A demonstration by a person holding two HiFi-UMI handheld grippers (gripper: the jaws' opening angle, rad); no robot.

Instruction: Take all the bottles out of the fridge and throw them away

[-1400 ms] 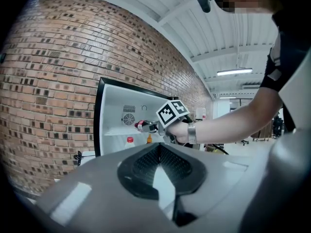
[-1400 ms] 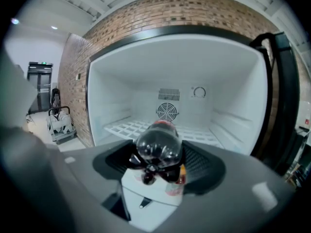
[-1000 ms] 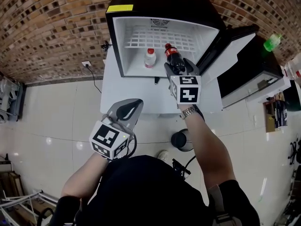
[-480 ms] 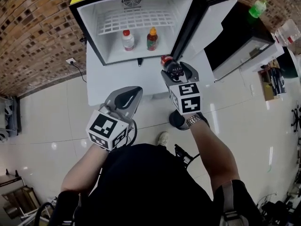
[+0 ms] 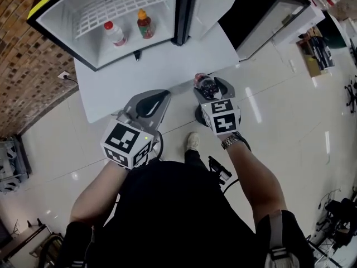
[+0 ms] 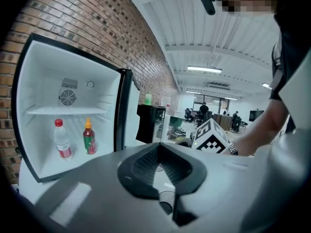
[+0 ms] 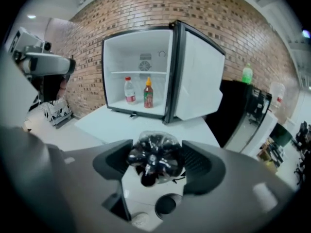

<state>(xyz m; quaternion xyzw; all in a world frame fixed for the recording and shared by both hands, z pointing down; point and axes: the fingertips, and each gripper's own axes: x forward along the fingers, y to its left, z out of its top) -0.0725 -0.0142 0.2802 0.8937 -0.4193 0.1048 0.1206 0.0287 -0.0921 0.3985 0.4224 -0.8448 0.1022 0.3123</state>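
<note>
Currently right gripper (image 5: 210, 86) is pinching the cola bottle (image 5: 204, 84) across its body, jaws wide, one pad on each side. In the right gripper view the bottle's lobed base (image 7: 154, 158) faces the camera, centred between the fingers (image 7: 199, 165). In the head view its cap end pokes out past the fingertips. The bottle is outside the fridge (image 5: 92, 52), at the near edge of the white table (image 5: 139, 77). Left gripper (image 5: 159, 96) has its fingers pressed together with nothing between them. Inside the fridge, a clear red-capped bottle (image 5: 114, 33) and an orange-capped bottle (image 5: 145, 25) stand upright side by side.
</note>
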